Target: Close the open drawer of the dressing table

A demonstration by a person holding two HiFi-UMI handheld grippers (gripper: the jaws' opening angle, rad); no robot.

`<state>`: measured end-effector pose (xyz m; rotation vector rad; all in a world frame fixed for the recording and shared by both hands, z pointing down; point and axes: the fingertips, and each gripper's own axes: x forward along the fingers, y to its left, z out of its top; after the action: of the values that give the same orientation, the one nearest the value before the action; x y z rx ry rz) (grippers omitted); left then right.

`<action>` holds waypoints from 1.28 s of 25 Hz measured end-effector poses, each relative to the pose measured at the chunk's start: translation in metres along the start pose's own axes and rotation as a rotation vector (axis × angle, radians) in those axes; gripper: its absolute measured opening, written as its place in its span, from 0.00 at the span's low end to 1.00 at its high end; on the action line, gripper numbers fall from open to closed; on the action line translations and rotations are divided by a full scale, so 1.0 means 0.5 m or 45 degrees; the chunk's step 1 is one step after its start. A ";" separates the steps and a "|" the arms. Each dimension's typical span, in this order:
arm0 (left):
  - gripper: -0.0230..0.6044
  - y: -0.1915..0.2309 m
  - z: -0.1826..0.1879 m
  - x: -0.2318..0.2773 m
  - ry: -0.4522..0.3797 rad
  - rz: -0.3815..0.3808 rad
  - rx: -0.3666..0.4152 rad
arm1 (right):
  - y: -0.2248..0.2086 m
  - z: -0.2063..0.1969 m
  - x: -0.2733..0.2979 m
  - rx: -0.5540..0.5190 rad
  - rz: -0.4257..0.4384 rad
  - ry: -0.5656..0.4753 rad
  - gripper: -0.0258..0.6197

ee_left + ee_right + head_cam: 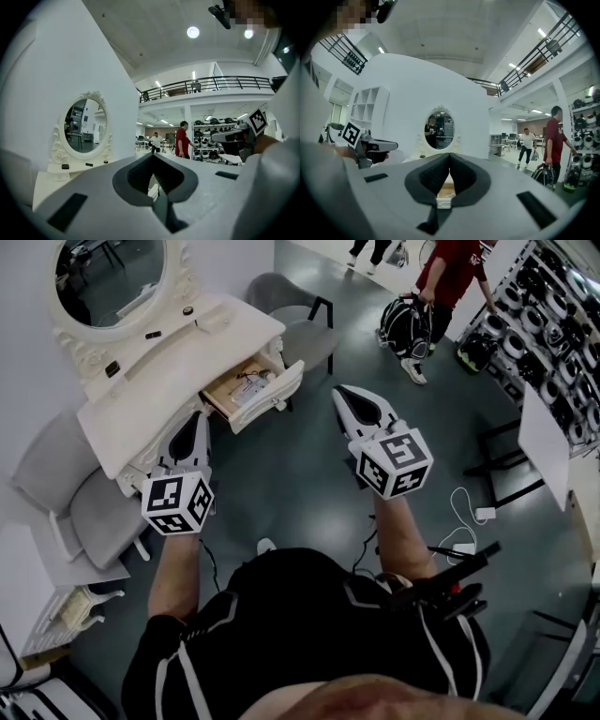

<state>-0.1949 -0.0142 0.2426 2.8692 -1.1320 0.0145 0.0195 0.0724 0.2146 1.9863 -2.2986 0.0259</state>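
At the left edge of the head view, a grey chair (80,498) sits against the white dressing table (150,390), whose oval mirror (108,277) fills the upper left corner. Our left gripper (198,423) hangs left of centre, just off the table's near edge. In its own view the jaws are clenched tip to tip with nothing between them. Just up and to the right of it, the drawer (255,390) stands pulled out of the table front. Its wooden inside is showing, with small things in it that we cannot make out. Neither gripper touches it. A second grey chair (295,310) stands at upper centre, beyond the drawer. Our right gripper (345,395) hangs right of centre over the dark floor, its jaws likewise clenched and empty. In the upper right, a person in a red top (450,268) stands beside a black bag (406,326), and racks of helmets (553,324) line the right edge.
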 end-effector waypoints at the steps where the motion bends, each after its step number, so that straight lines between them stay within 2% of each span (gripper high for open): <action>1: 0.04 0.014 -0.004 0.006 0.003 -0.003 -0.006 | 0.005 -0.002 0.015 -0.003 0.002 0.005 0.05; 9: 0.04 0.091 -0.036 0.050 0.015 -0.013 -0.053 | 0.016 -0.016 0.104 -0.017 0.014 0.034 0.05; 14: 0.04 0.102 -0.040 0.086 0.026 0.004 -0.047 | -0.021 -0.011 0.146 -0.020 0.025 0.031 0.05; 20: 0.04 0.114 -0.033 0.152 0.006 0.078 -0.031 | -0.083 -0.012 0.223 -0.024 0.107 0.011 0.05; 32: 0.04 0.108 -0.009 0.330 -0.004 0.254 -0.023 | -0.261 0.024 0.377 -0.055 0.283 -0.037 0.05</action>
<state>-0.1111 -0.1662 0.2550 2.7294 -1.4062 0.0088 0.1206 -0.1334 0.2124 1.7131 -2.5042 -0.0352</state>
